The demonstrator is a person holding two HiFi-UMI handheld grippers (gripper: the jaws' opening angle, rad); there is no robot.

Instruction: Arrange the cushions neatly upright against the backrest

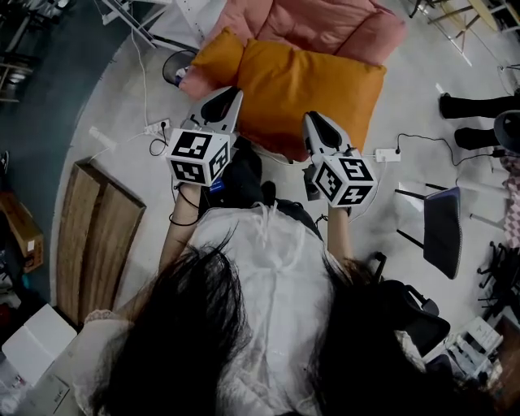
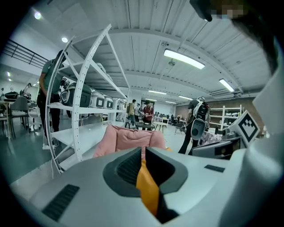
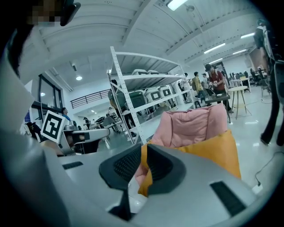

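Observation:
A large orange cushion [image 1: 313,85] lies on the pink padded seat [image 1: 325,24], and a second orange cushion [image 1: 218,58] lies behind it at the left. My left gripper [image 1: 232,96] is shut on the big cushion's near left edge, with orange fabric [image 2: 148,188] pinched between its jaws. My right gripper [image 1: 314,122] is shut on the near right edge. In the right gripper view the orange cushion [image 3: 213,155] stretches away from the jaws in front of the pink backrest [image 3: 195,126]. The pink seat [image 2: 128,139] also shows past the left gripper [image 2: 143,153].
A white shelving rack [image 2: 80,111] stands left of the seat. A power strip [image 1: 387,154] with cables lies on the floor to the right, near a black chair [image 1: 443,227] and a person's feet [image 1: 471,106]. Wooden boards [image 1: 93,236] lie at the left.

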